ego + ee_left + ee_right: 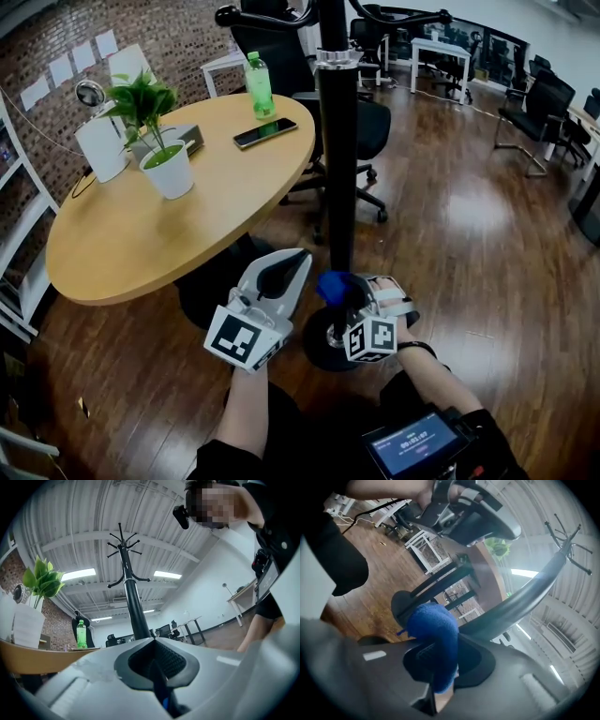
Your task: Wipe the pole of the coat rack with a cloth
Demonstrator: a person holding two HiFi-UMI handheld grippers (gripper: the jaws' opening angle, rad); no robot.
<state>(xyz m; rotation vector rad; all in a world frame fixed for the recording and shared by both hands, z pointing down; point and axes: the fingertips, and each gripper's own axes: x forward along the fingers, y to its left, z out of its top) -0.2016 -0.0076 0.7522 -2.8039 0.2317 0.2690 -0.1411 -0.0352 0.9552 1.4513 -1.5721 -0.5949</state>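
Right hand-held gripper (440,660), clenched on the cloth (433,630), should press it firmly up the pole (337,169); left hand-held gripper (154,660) is closed, empty.

I count one coat rack (337,169), one blue cloth (333,286) and two grippers under my control: the left gripper (286,269) and the right gripper (359,289). On the single round worktop (131,253) I count one potted plant (161,150), one green bottle (259,84) and one phone (265,133).
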